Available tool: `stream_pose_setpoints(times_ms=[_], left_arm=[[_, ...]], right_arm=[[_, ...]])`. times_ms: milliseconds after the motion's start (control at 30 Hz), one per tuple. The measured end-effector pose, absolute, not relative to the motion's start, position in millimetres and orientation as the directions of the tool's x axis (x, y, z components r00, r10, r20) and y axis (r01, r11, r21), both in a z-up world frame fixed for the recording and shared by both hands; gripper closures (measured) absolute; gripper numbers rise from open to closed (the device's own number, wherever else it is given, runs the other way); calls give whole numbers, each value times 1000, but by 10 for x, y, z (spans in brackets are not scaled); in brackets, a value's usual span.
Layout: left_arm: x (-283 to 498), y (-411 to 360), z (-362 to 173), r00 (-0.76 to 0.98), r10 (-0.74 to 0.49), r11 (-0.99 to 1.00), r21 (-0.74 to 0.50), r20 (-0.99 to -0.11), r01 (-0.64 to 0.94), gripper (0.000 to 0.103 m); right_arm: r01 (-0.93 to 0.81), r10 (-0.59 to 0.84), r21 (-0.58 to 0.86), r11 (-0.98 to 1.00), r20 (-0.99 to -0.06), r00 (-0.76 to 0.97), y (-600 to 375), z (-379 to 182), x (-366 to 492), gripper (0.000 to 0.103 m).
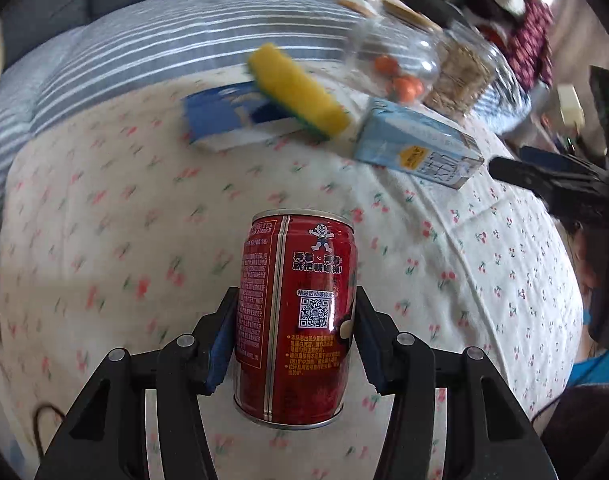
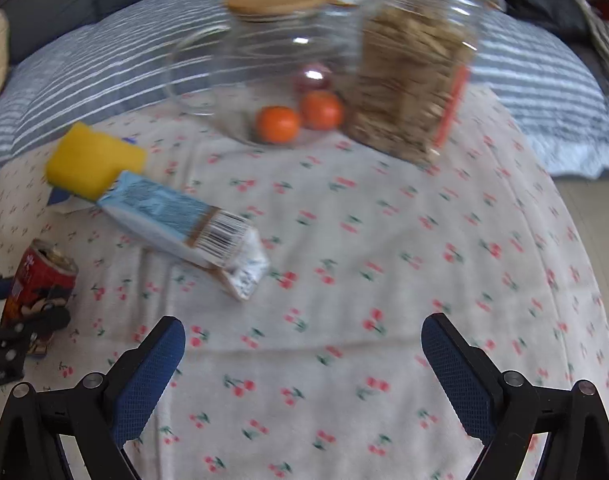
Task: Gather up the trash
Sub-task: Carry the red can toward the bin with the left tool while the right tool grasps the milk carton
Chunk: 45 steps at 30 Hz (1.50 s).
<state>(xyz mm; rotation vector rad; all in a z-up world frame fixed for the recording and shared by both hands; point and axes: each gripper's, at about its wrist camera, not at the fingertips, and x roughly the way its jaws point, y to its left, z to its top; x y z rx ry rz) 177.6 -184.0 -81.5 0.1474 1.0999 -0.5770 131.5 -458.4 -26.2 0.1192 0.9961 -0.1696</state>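
Note:
A red drink can [image 1: 296, 312] stands upright on the cherry-print tablecloth [image 1: 124, 240], its top opened. My left gripper [image 1: 296, 292] is shut on it, a blue pad pressed against each side. From the right wrist view the can [image 2: 40, 276] is at the far left with the left gripper's black fingers [image 2: 44, 320] around it. A light blue drink carton [image 2: 184, 224] lies on its side ahead and left of my right gripper [image 2: 304, 322]. That gripper hangs open over bare cloth with nothing between its pads. The same carton [image 1: 420, 148] lies beyond the can to the right.
A yellow sponge [image 1: 298, 90] rests on a blue box [image 1: 224, 116] behind the can. Farther back stand a glass jar [image 2: 264, 60] holding oranges [image 2: 278, 124] and a jar of biscuits [image 2: 412, 80]. A striped blue cloth [image 2: 104, 52] covers the far side.

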Motion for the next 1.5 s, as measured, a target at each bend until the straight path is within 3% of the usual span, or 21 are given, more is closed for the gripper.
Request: stream_pose_setpoints(times_ms=[133,567,633,733,800,900,1500], left_arm=[[1706,-1455,-820,328,-366,890,-225,-871,396,47],[1604,-921,-827,338,-340,897,-194,-877,397,47],[1571,-848,-839,343,-330,899,-182,-879,399,47],[1551,-783,-851,348,-319,902,-169,-882,397,47],[1522,-713,-840,350,-318,904,-170,-881,393,47],[1471,-586,-802,359,-318,908,-172,-878,383,47],[1223,587,-482,468,-283,955,-198,-837,222,47]], right_arm=[[130,-136,-74,989,-809,572,-4326,-290,1524,5],[64,-255,-267,962,-782,568,-3911,-603,2024,9],[34,-260,-294,955,-777,573,-3830,-646,2017,14],[-21,-241,-307,952,-786,569,-3696,-681,1983,30],[-61,-219,-305,951,-796,564,-3602,-685,1944,47],[-112,-179,-280,953,-823,539,-3470,-697,1876,64],[-257,3,-139,956,-875,484,-2392,-449,1423,64]])
